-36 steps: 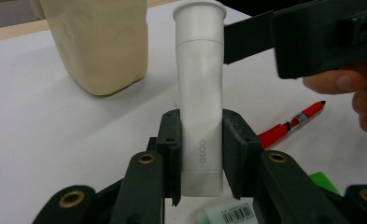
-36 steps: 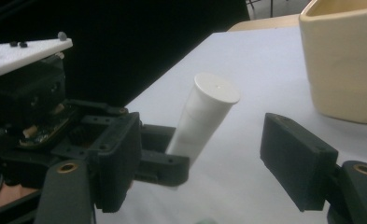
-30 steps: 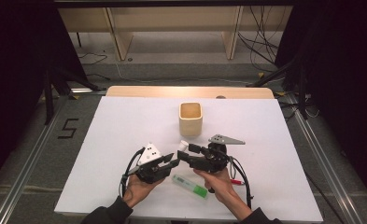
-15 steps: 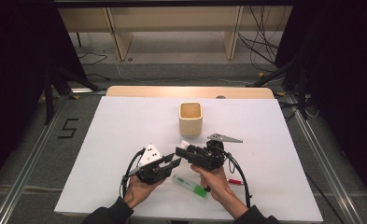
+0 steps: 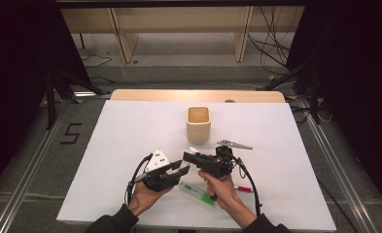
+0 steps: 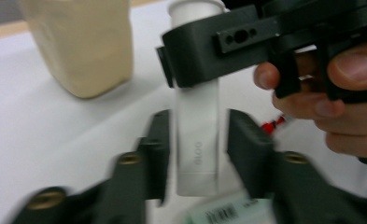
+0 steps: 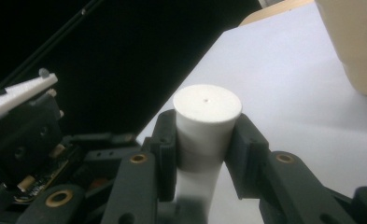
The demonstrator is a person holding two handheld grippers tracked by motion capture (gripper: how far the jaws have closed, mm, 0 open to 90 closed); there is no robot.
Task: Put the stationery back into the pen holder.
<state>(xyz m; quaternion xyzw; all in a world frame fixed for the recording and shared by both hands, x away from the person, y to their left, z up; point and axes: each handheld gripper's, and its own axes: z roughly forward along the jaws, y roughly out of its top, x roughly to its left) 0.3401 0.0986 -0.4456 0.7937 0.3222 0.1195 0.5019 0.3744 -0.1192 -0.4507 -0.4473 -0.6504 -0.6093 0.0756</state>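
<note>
Both my forearms come in over the near edge of the white table (image 5: 106, 145), hands low and close together just short of the beige cup (image 5: 198, 123) that stands toward the far edge. My right gripper (image 5: 188, 156) points left and has just been closing; its jaws now clamp the capped end of the white tube (image 6: 197, 140). My left gripper (image 5: 178, 168) points right with jaws just opening, the tube's lower end loose between them.

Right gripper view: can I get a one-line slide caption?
Right gripper clamps the capped end of a white tube above the white table, tan cup at upper right.
</note>
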